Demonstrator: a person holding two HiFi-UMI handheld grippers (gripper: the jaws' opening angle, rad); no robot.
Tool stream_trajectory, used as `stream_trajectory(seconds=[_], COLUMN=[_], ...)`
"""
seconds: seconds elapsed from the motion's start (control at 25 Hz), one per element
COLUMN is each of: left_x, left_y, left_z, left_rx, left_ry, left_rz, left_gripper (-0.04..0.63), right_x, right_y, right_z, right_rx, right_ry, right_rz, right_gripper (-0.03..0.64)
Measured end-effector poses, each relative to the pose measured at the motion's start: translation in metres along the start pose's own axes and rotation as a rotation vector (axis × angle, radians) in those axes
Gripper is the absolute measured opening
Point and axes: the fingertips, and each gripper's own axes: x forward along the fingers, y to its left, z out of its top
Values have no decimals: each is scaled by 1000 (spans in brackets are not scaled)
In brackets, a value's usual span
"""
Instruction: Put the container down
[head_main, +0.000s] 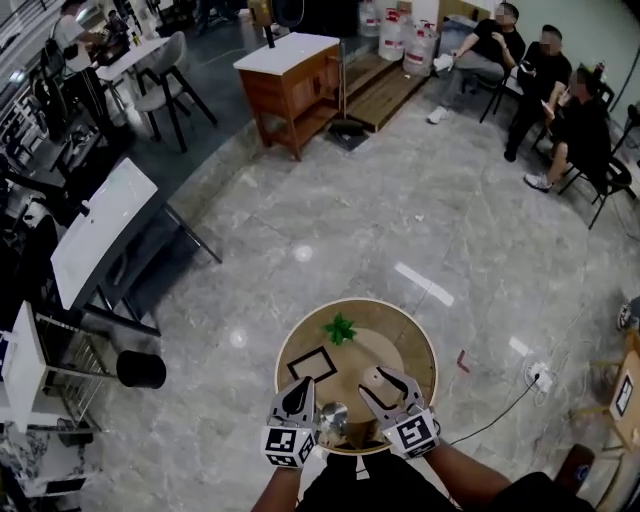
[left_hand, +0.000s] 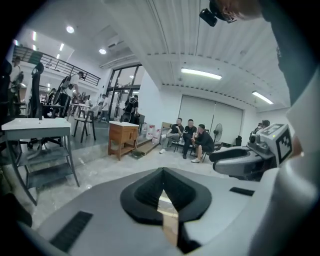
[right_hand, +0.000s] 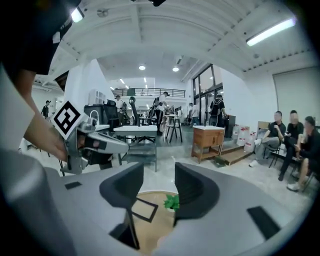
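A small shiny round container (head_main: 333, 418) stands on the round wooden table (head_main: 415, 345) near its front edge, between my two grippers. It touches neither that I can see, and neither gripper view shows it. My left gripper (head_main: 300, 388) (left_hand: 161, 172) is just left of it, its jaws shut with nothing between them. My right gripper (head_main: 386, 379) (right_hand: 159, 172) is just right of it, jaws apart and empty, with bare tabletop showing through the gap. Each gripper view also shows the other gripper: the left gripper (right_hand: 95, 142), the right gripper (left_hand: 245, 160).
On the table, a small green plant (head_main: 340, 328) (right_hand: 172, 201) sits at the far side and a black square outline (head_main: 312, 364) (right_hand: 144, 210) at the left. Around it: a black stool (head_main: 140, 370), white desk (head_main: 100, 230), wooden cabinet (head_main: 295, 85), seated people (head_main: 540, 80), floor cable (head_main: 500, 405).
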Motion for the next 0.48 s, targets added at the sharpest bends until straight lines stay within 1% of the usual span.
stream_trajectory(seconds=[0.08,0.24,0.4,0.48], left_x=[-5,-19,-32,-39], left_y=[-4,-14,-22,-24], left_z=[14,48,85,104], left_rx=[20,57,112,124], left_ry=[-13,-63,-137,-170], left_rz=[-8,-18,-21,-18], left_gripper=[-2,-2,-2,-2], right_x=[-8,-26,-46,-58], right_y=[1,4,-2,-8], right_z=[27,75,123,144], right_rx=[19,23,-31,-57], right_ry=[-51,-144,-240,-286], right_rz=[-10,-29,-70,-96], right_gripper=[188,122,50,24])
